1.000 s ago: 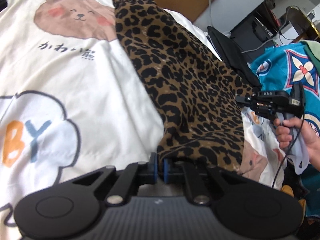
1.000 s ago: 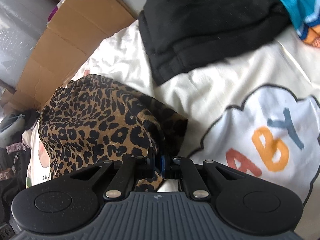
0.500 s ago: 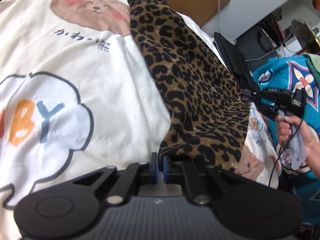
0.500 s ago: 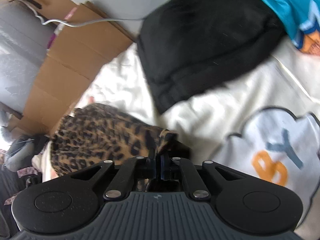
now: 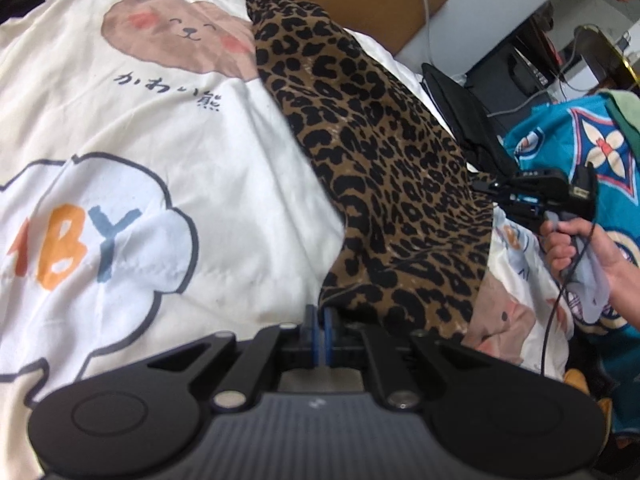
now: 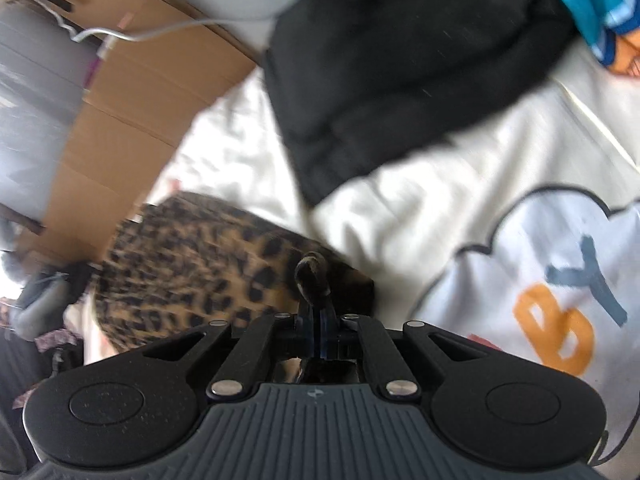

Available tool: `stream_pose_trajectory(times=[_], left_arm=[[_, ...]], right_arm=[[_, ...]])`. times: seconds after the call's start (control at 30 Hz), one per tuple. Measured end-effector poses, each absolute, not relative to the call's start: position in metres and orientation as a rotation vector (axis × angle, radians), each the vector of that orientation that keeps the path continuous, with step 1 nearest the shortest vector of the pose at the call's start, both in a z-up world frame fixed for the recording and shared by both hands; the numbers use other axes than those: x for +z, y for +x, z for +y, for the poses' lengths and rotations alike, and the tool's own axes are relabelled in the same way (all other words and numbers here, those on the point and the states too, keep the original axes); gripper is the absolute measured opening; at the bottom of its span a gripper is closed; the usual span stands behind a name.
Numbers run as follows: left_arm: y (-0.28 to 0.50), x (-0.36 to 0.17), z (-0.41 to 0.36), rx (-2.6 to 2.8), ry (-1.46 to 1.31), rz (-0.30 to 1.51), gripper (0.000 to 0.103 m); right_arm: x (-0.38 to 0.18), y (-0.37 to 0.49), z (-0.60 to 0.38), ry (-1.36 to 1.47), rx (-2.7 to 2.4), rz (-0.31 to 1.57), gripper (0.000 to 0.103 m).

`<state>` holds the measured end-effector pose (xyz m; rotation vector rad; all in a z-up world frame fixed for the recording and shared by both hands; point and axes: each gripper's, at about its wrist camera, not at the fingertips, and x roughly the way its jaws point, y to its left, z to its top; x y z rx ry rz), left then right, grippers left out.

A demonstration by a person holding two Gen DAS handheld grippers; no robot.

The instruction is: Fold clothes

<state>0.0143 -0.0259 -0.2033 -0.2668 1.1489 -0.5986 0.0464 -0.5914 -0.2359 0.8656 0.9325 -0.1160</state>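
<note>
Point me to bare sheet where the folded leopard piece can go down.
Free: the printed sheet left of the leopard garment, between the bear print and the cloud print. Crowded: right of it, the black clothes, teal fabric and right tongs.

A bed carries everything, spread with a cream cover (image 5: 168, 152) printed with a brown bear, dark script and a pale cloud lettered in orange and blue. On it lies a leopard-print garment (image 5: 384, 168) in a long strip (its near edge raised), with a folded black garment (image 6: 400, 64) well beyond it.
</note>
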Motion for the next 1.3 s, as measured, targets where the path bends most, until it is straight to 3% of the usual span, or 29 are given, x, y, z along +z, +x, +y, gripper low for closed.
stream_pose_trajectory(times=[0.47, 0.67, 1.07, 1.3], left_arm=[[0.022, -0.173, -0.005, -0.611, -0.200, 1.100, 0.001], [0.029, -0.156, -0.036, -0.757, -0.182, 1.063, 0.001], [0.005, -0.201, -0.103, -0.887, -0.116, 1.204, 0.001], [0.017, -0.175, -0.098, -0.888, -0.006, 1.199, 0.003]], right_arm=[[-0.220, 0.036, -0.598, 0.807, -0.125, 0.940, 0.007], [-0.207, 0.025, -0.602, 0.790, -0.152, 0.914, 0.007], [-0.191, 0.012, -0.598, 0.747, -0.141, 0.891, 0.007], [-0.189, 0.013, -0.590, 0.721, -0.094, 0.898, 0.007]])
